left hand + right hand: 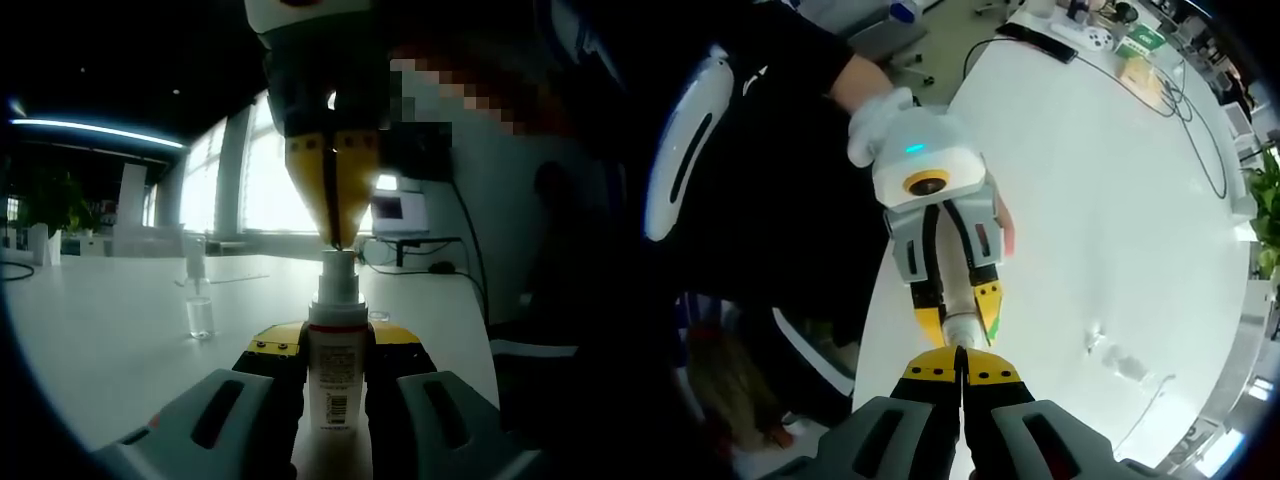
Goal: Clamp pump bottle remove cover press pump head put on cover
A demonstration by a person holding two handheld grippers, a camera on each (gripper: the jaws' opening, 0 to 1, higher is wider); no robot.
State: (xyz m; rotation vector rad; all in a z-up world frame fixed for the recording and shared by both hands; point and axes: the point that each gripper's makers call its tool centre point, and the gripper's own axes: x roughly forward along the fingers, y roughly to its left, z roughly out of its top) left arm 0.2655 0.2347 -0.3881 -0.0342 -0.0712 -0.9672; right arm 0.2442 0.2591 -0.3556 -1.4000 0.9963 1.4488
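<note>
The left gripper clamps the upright pump bottle. The right gripper, jaws together, apparently presses its pump head. The clear cover stands apart on the white table.

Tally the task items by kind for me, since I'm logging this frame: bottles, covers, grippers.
Pump bottles: 1, the white bottle clamped in the left gripper.
Clear covers: 1, the cover standing on the table.
Grippers: 2, left plus the right gripper, shut above the pump head.
Total: 4.

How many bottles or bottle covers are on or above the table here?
2: the pump bottle clamped in the left gripper, right gripper shut at its top, and the clear cover standing on the table.
</note>
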